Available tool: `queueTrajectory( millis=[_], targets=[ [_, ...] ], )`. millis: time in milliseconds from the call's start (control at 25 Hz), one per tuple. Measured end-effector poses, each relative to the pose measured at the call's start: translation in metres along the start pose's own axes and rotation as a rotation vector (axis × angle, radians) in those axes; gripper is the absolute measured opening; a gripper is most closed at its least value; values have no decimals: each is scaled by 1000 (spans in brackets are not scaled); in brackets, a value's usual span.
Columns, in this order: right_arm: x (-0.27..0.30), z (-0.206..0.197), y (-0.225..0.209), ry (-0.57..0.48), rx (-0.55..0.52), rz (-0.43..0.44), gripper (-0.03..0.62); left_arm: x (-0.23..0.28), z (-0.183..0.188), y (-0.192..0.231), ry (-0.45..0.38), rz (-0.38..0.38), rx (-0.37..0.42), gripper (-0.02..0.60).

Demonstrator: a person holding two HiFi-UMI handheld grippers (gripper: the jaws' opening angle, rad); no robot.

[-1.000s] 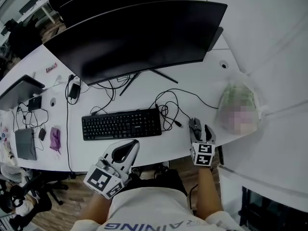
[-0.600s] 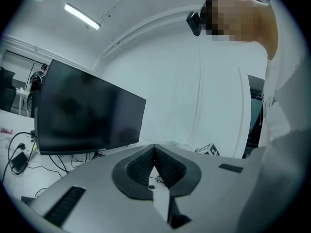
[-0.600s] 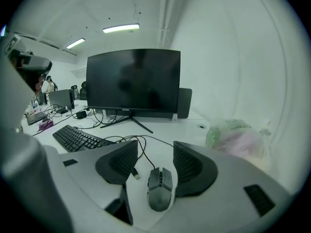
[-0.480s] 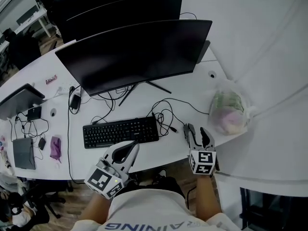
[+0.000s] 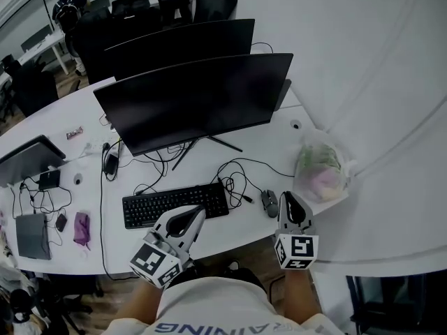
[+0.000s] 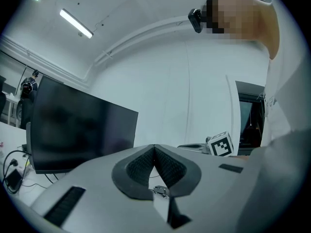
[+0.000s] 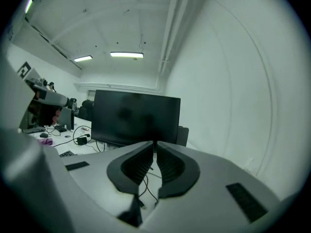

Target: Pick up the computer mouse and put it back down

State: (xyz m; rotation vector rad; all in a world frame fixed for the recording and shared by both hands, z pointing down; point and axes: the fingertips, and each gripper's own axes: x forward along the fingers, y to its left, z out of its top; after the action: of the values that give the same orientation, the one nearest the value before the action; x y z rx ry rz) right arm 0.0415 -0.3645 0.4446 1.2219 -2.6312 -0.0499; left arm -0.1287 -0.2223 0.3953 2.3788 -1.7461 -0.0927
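Observation:
The dark computer mouse (image 5: 269, 202) lies on the white desk (image 5: 244, 218), right of the keyboard, with its cable running back toward the monitor. My right gripper (image 5: 288, 197) hovers just right of the mouse and above the desk's front edge. Its jaws have just been closing and now stand shut with nothing between them (image 7: 155, 145). My left gripper (image 5: 189, 217) hangs in front of the keyboard, its jaws pressed together and empty (image 6: 154, 148). The right gripper's marker cube (image 6: 221, 145) shows in the left gripper view.
A black keyboard (image 5: 176, 204) lies left of the mouse, with tangled cables (image 5: 236, 176) behind it. A wide dark monitor (image 5: 199, 96) stands at the back. A plastic bag (image 5: 319, 169) sits at the desk's right end. A laptop (image 5: 28, 158) and small items lie far left.
The right gripper's open jaws stood around the mouse; it has since risen, shifted right of the mouse and shut empty. The left gripper has risen a little.

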Motion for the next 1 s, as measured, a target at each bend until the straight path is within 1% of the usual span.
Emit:
queueTrajectory(
  millis=[240, 360, 440, 560, 680, 840, 1000],
  targets=[
    [-26, 45, 8, -101, -12, -3, 32, -4, 13, 0, -32, -29, 21, 5],
    [-37, 62, 13, -145, -25, 9, 29, -6, 18, -1, -47, -44, 33, 5],
    [-43, 69, 16, -157, -11, 22, 25, -7, 22, -3, -56, -52, 43, 5],
    [-49, 77, 21, -163, -1, 50, 21, -8, 28, -5, -69, -66, 54, 5],
    [-53, 81, 23, -169, -10, 50, 21, -9, 30, -6, -76, -71, 60, 5],
    [-57, 82, 24, -174, -34, 71, 21, -7, 31, -11, -85, -80, 60, 5],
    [-60, 83, 25, -174, -21, 65, 21, -10, 34, -13, -92, -85, 65, 5]
  ],
)
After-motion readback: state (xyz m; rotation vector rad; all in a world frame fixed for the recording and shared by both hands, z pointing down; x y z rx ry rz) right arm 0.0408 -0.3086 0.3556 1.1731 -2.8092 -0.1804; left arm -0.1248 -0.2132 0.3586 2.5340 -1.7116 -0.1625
